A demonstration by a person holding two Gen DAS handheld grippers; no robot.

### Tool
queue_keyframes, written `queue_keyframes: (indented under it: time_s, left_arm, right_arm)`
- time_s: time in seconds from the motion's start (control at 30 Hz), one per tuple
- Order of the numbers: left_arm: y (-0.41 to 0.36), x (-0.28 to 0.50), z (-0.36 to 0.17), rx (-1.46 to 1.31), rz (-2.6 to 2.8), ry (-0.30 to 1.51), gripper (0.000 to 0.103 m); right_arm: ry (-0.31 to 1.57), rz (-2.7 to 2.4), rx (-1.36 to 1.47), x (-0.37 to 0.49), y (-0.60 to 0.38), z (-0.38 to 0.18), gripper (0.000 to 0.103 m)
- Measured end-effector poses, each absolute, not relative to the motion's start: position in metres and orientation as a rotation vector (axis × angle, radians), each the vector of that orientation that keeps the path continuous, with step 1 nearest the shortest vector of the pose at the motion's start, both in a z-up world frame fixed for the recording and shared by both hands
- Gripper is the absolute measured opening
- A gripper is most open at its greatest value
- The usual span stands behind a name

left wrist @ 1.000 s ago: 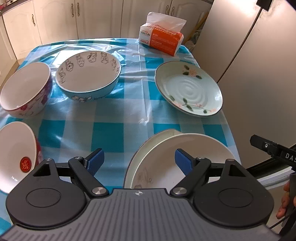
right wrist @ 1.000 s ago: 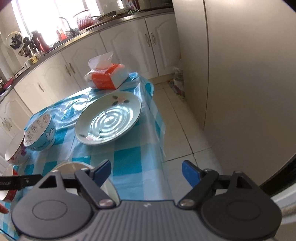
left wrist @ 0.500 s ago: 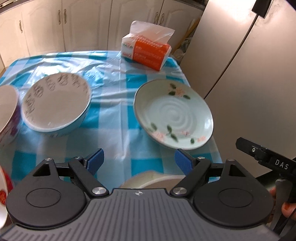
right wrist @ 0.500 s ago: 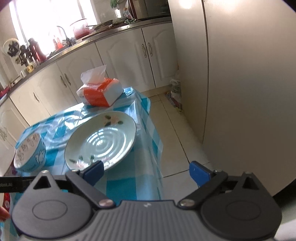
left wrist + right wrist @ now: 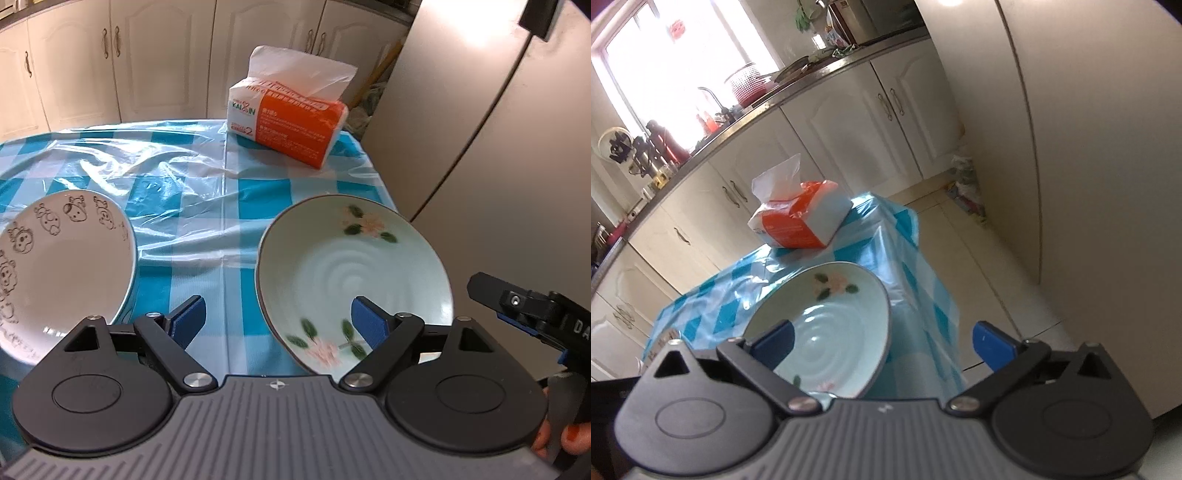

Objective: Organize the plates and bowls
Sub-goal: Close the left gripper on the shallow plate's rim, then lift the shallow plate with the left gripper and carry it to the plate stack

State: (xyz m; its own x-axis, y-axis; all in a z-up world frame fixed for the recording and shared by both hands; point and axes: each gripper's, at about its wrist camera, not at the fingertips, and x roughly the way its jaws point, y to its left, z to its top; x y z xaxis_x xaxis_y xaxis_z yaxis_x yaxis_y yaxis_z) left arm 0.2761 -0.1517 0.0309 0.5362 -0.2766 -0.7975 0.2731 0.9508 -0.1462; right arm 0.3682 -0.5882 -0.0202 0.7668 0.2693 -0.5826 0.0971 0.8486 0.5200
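A pale green plate with pink flowers (image 5: 354, 269) lies near the table's right edge; it also shows in the right wrist view (image 5: 831, 325). My left gripper (image 5: 280, 321) is open and empty, just in front of the plate's near rim, its right finger over the plate. My right gripper (image 5: 882, 343) is open and empty, hovering at the plate's near right side; its left finger overlaps the plate. It shows at the right edge of the left wrist view (image 5: 532, 310). A white bowl with cartoon figures (image 5: 55, 273) sits to the left.
An orange and white tissue pack (image 5: 288, 125) stands at the table's far right corner. The blue checked tablecloth (image 5: 207, 206) has clear plastic over it. Cream cabinets (image 5: 155, 55) stand behind. A tall fridge (image 5: 498, 147) and tiled floor (image 5: 979, 258) lie to the right.
Both grippers moved forward toward the green flowered plate, which now looks larger and closer. The white plates and left-hand bowls have dropped out of view. Both grippers stayed open.
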Motion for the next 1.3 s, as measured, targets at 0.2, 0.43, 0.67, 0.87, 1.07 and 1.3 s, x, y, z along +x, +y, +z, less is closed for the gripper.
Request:
queue_keyframes:
  time_s: [0.2,0.43,0.67,0.87,1.07,1.3]
  left_arm:
    - [-0.158,0.288,0.019,-0.008,-0.332,0.97,0.092]
    - [-0.163,0.303,0.009,-0.011,-0.315,0.994,0.075]
    - [-0.167,0.309,0.003,-0.003,-0.307,0.984,0.056]
    - [-0.17,0.313,0.002,-0.012,-0.326,0.983,0.046]
    - [-0.17,0.311,0.003,-0.014,-0.322,0.973,0.041]
    - [-0.168,0.306,0.008,0.003,-0.325,0.957,0.033]
  right_arm:
    - [0.695,0.099,0.556,0.38,-0.588,-0.03,0.099]
    - [0.693,0.136,0.517,0.389,-0.585,-0.032,0.08]
    - [0.732,0.165,0.526,0.398,-0.586,-0.042,0.043]
    - [0.744,0.197,0.521,0.403,-0.581,-0.045,0.029]
    - [0.754,0.183,0.5,0.406,-0.58,-0.048,0.02]
    - [0.783,0.146,0.495,0.409,-0.578,-0.044,0.02]
